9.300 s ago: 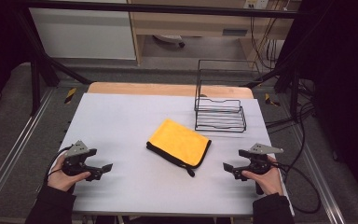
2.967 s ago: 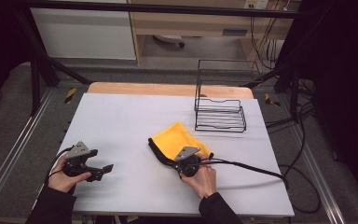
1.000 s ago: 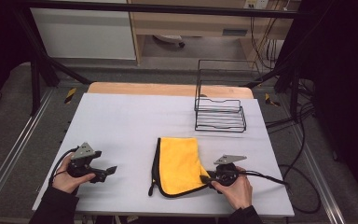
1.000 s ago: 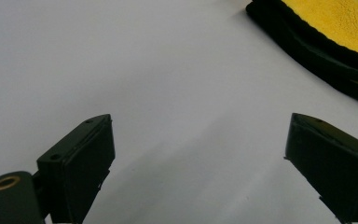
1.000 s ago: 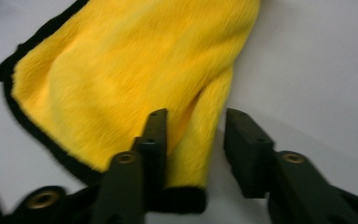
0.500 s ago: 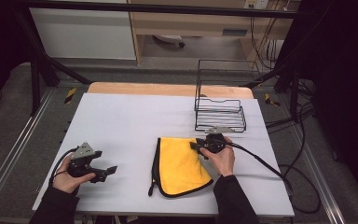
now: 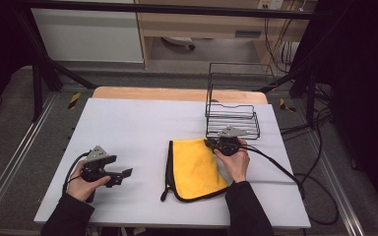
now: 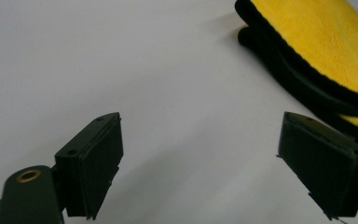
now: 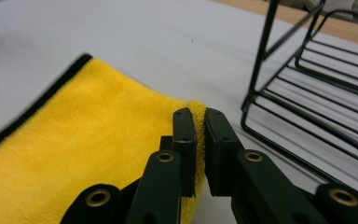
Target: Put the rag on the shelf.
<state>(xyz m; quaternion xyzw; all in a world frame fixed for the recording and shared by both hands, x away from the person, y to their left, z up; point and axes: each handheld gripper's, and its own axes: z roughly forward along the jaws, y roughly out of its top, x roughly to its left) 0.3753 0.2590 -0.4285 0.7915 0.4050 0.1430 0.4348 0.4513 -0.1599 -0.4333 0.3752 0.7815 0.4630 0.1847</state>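
Since half a second ago, hardly anything has been moved — the yellow cloth [image 7: 196, 166] is still lying flat just in front of the wire rack [image 7: 232, 118]. Its far corner is pinched by the right gripper [image 9: 200, 122], beside the rack. The left gripper [image 8: 214, 161] is held wide apart, well left of the rack — no writing can be read.

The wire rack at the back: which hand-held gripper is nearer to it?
The right. The right hand-held gripper sits just in front of the wire rack, pinching the yellow cloth; the left hand-held gripper is far across the table.
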